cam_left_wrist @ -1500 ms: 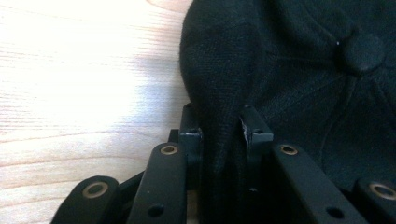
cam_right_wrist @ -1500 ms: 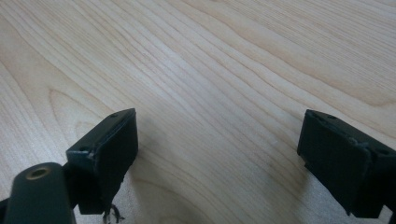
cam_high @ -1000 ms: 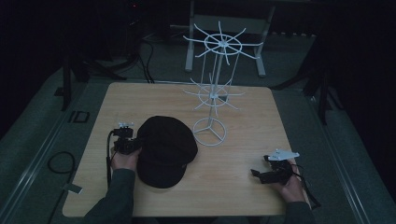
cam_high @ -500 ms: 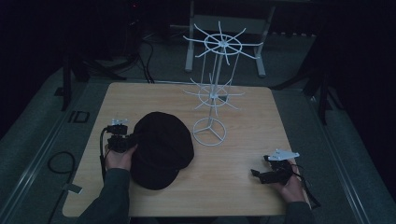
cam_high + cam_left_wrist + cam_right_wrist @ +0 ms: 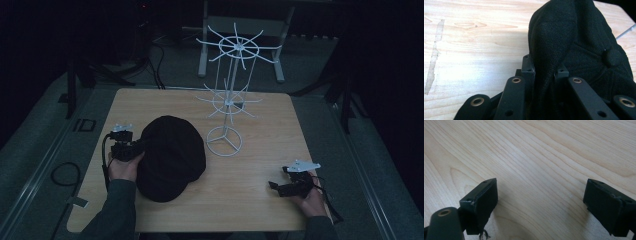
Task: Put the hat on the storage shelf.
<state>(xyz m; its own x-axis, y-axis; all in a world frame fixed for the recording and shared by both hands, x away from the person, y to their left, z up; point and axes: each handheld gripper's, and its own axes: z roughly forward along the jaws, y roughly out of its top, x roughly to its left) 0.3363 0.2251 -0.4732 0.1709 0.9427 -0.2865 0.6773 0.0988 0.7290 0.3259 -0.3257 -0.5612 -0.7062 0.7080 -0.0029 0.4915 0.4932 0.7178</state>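
A black cap [image 5: 172, 156] hangs over the left half of the wooden table [image 5: 260, 200], lifted at its left edge. My left gripper [image 5: 136, 148] is shut on that edge. In the left gripper view the black fabric of the cap [image 5: 576, 42] is pinched between the two jaws of my left gripper [image 5: 544, 72], and the cap's top button shows at the right. My right gripper [image 5: 274, 186] rests low over the table near the front right corner. Its jaws stand wide apart in the right gripper view [image 5: 540, 200], with bare wood between them.
A white wire display stand [image 5: 227, 107] with spoked hook rings rises from a ring base [image 5: 224, 141] just right of the cap, behind the table's middle. Dark floor, cables and a metal frame surround the table.
My left gripper has risen and drawn a little to the left with the cap's edge in it, so the cap sits higher and more bunched. The right gripper has stayed put.
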